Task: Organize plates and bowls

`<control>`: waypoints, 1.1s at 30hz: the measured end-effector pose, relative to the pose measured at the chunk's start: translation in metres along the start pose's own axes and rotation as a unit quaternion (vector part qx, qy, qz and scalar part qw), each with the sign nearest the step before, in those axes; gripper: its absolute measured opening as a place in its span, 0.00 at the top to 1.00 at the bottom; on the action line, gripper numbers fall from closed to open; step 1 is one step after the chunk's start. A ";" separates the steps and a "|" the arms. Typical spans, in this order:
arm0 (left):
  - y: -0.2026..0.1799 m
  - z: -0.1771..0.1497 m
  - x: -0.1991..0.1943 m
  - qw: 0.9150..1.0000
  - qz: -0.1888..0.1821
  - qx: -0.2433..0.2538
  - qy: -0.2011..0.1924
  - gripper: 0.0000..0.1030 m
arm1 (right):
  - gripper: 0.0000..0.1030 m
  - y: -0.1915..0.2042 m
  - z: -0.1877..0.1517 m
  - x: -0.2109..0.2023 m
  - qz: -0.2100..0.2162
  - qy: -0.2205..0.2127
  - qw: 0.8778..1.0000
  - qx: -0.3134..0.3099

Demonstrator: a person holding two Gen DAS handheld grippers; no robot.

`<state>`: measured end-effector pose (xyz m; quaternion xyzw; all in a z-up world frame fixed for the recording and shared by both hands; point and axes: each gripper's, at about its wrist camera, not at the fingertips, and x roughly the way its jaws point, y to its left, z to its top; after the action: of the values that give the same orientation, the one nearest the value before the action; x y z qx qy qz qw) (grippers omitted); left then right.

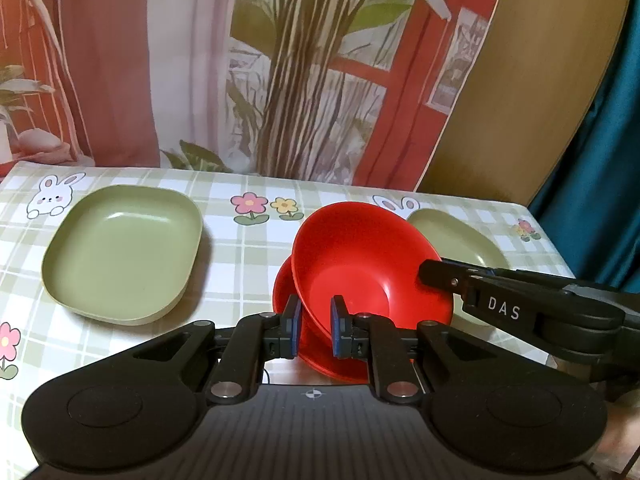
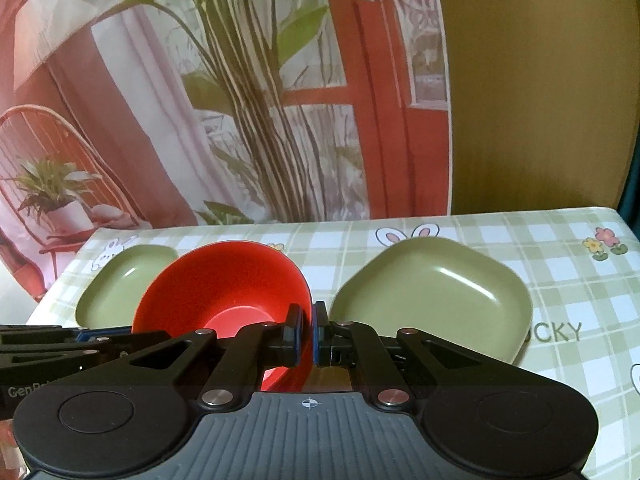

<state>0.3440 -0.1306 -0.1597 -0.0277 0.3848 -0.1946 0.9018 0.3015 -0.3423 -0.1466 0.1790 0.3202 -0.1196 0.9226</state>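
Red plastic marked the two bowls at the centre of the scene: an upper red bowl (image 1: pixel 360 264), tilted, was held partly nested in a lower red bowl (image 1: pixel 304 344) whose rim showed beneath it. The step in hand was judged to be the stacking of the bowls, with both carried above the checked tablecloth (image 1: pixel 240 248). The near rims were seen between the narrow-set pads of the left gripper (image 1: pixel 316 328), which appeared to be clamped on them. The right gripper (image 2: pixel 307 334) was pinched shut on the far-right rim of the upper bowl. Next, a level seating of the upper bowl was thought needed, then a gentle release. One green plate (image 1: pixel 124 252) lay to the left, another green plate (image 2: pixel 432 296) to the right, both apart from the bowls.
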 end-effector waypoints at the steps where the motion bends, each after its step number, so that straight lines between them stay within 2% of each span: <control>1: 0.000 0.000 0.001 1.000 0.002 0.001 0.000 0.85 | 0.95 0.000 -0.001 0.002 0.000 0.002 1.000 0.002; 18: -0.004 -0.005 0.006 1.000 0.024 0.019 0.002 0.84 | 0.95 -0.002 -0.009 0.011 0.003 0.015 1.000 0.001; 26: 0.003 -0.004 0.007 0.999 0.051 -0.001 0.003 0.84 | 0.92 -0.002 -0.013 0.010 0.004 0.019 1.000 0.001; 31: 0.007 0.004 -0.002 0.998 0.055 -0.023 -0.019 0.83 | 0.91 -0.005 -0.014 0.008 0.007 0.022 1.000 0.003; 33: 0.004 0.009 -0.006 0.998 0.046 -0.025 -0.032 0.77 | 0.91 -0.007 -0.013 0.001 0.013 0.015 1.000 0.003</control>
<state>0.3475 -0.1250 -0.1500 -0.0386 0.3616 -0.1428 0.9205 0.2932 -0.3436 -0.1584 0.1876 0.3312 -0.1058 0.9187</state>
